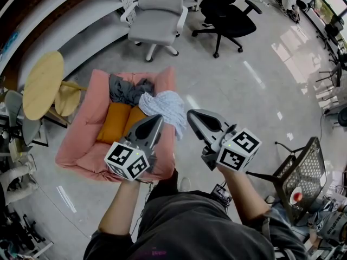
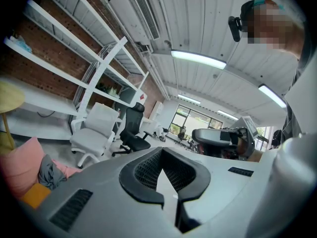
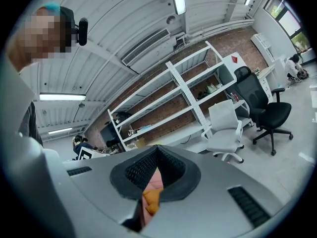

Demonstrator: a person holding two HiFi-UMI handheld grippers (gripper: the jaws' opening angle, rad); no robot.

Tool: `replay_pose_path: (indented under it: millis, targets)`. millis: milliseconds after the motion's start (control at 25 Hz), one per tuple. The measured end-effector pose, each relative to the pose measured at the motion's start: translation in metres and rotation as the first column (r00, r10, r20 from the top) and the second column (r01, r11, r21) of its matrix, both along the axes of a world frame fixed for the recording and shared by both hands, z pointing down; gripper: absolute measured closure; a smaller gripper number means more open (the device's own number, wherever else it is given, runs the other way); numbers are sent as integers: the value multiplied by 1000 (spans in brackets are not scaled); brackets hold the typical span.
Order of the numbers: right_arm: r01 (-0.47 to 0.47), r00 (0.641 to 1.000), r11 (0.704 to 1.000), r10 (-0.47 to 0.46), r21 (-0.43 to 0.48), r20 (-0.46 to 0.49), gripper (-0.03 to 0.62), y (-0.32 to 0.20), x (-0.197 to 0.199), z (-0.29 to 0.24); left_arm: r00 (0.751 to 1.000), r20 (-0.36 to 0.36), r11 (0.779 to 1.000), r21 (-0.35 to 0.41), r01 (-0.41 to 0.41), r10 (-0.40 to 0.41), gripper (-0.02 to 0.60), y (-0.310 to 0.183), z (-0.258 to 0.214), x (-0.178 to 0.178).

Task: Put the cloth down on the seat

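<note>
Pink upholstery covers the sofa (image 1: 81, 142), which takes up the 9 o'clock side of the head view on a pale, glossy floor (image 1: 255, 91). Two orange cushions (image 1: 115, 122) lie on its seat. A grey heap (image 1: 127, 91) of fabric sits at 12 o'clock of them, against the back.

The cloth (image 1: 165, 106), white with a faint blue tint, is bunched over the sofa's arm at the seat's 3 o'clock edge, just beside the grey heap and off the cushions. Whether it rests on the arm or hangs above it cannot be told.

The person holds both grippers out, nearly level. The left tongs (image 1: 158, 118) meet the cloth at its 7 o'clock edge. In the left gripper view they stand together, with a pale sliver in the slit between them. No view shows whether that sliver is a pinched fold of the cloth.

The right tongs (image 1: 191, 114) sit just at 3 o'clock of the cloth, whose lower tail dips between the two grippers. In the right gripper view they are also together, and only the sofa's pink and orange show through the slit.

A white chair (image 1: 157, 15) and a black chair (image 1: 225, 15) stand at 12 o'clock, well apart from the sofa.
</note>
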State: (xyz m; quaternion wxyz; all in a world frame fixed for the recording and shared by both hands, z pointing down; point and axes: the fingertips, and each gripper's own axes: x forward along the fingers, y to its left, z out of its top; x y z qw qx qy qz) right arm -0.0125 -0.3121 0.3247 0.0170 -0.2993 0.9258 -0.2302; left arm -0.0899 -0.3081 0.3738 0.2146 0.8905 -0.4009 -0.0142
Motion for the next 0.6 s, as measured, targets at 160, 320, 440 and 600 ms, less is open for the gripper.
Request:
replay_pose_path:
  millis: [160,320,440,600]
  targets:
    - [-4,1000,1000,4,2,2,579,0,2,-1,1000,1,1000,0,-5,5,571,1,-1,4]
    - [-5,1000,1000,5,2,3,579,1,6,-4,1000,5,1000,-3,-9,9,571,2,-2,8]
    - [-6,1000,1000,6,1,3,579,1,7,-3,1000,5,1000,-3,-10,10,571,2,-2,9]
    - [-6,1000,1000,6,-1,3,579,-1,7,-2,1000,5,1000,-6,-8,8,571,-2,0,8]
